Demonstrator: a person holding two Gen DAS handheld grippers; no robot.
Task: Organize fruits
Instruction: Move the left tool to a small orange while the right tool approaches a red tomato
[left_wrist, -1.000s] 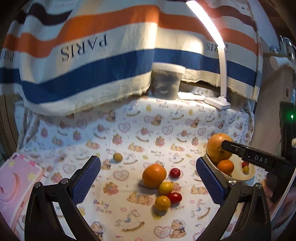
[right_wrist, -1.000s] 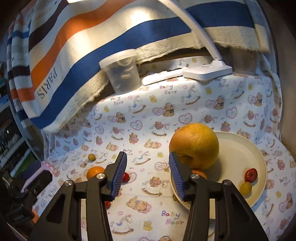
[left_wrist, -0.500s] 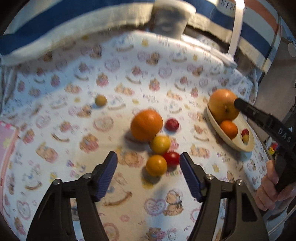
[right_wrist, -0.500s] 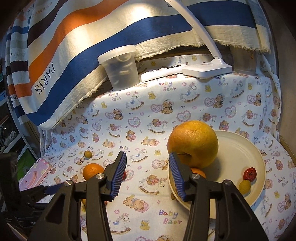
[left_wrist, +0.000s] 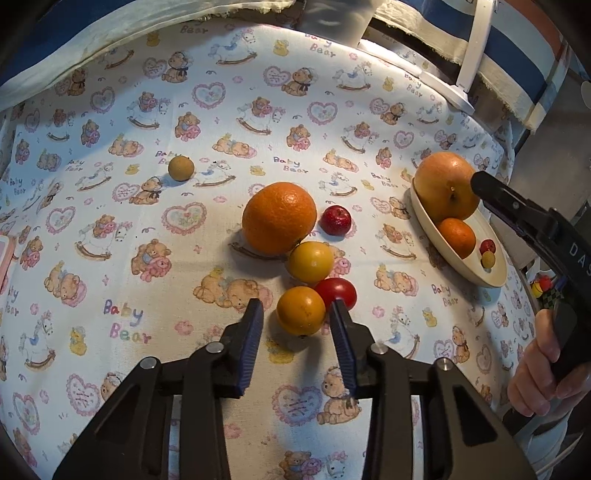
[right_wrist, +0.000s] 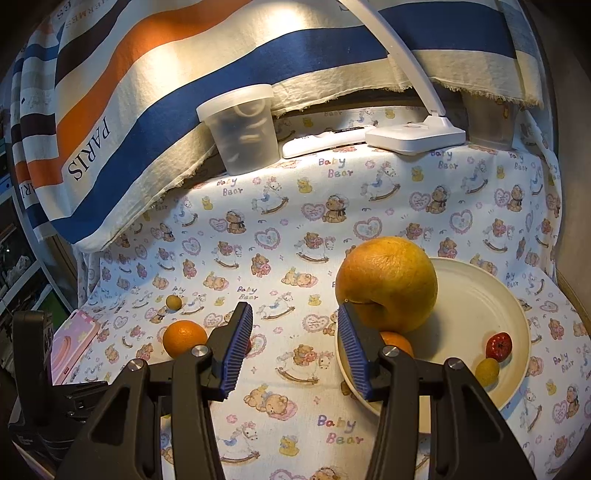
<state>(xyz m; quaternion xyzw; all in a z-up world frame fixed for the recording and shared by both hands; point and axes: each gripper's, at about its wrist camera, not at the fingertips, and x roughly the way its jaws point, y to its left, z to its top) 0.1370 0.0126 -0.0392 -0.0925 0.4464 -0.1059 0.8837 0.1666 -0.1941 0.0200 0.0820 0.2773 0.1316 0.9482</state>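
The left gripper (left_wrist: 297, 314) has come down and forward to the loose fruit, and its jaws have narrowed from a wide spread. Now they stand on both sides of a small orange fruit (left_wrist: 301, 310), but a gap shows on the left side, so the fruit is not gripped yet. The right fingertip (left_wrist: 337, 314) is just beside a red tomato (left_wrist: 337, 292), which touches the orange fruit. I judge that closing may push this tomato away.

Behind them lie a yellow fruit (left_wrist: 311, 261), a big orange (left_wrist: 279, 218) and a small red fruit (left_wrist: 335, 219), close together on the bear-print cloth (left_wrist: 110, 221). A small brown fruit (left_wrist: 181, 168) lies well apart, further to the left.

The right gripper (right_wrist: 293, 345) has hardly moved. It is released and holds nothing, and it hovers at the near edge of the cream plate (right_wrist: 491, 291). On the plate are a grapefruit (right_wrist: 388, 282), a small orange (right_wrist: 400, 340) partly hidden by the finger, a red fruit (right_wrist: 498, 346) and a little yellow one (right_wrist: 487, 371).

So four fruits are already on the plate and six are left on the cloth. The step in hand seems to be the pick of the nearest one, to carry it to the plate on the right.
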